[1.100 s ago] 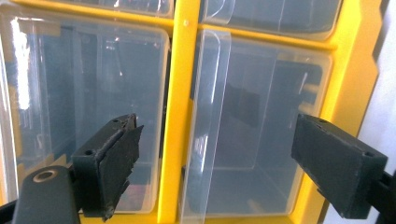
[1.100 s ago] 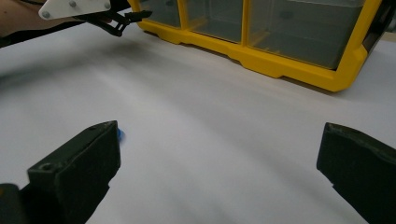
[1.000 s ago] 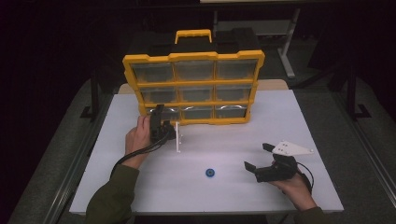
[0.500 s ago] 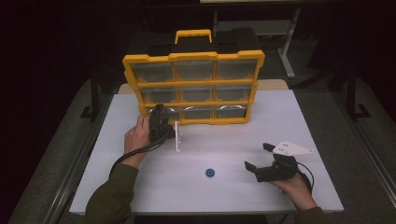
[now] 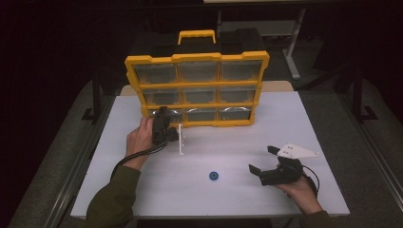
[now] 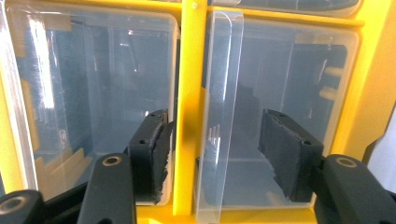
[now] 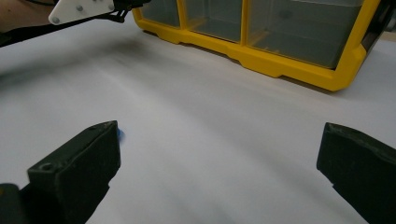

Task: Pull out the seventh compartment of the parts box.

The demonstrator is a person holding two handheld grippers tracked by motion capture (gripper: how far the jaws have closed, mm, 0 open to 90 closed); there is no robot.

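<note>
my left gripper [image 6: 215, 158] is at the bottom-left drawer of the yellow organizer [image 5: 197, 88], which stands upright at the back of the worktop [image 5: 142, 194]. its jaws have just been closing around the clear drawer tab [image 6: 219, 116] but aren't pinching it yet. risk: one pad catches the yellow divider, or the slick tab slips out. my right gripper [image 5: 268, 164] rests wide apart near the blue disc [image 5: 214, 176].

Yellow organizer [image 5: 197, 90] blocks the rear of the surface [image 5: 237, 190]; front stays open except 1 blue disc [image 5: 214, 176], mid-front.
</note>
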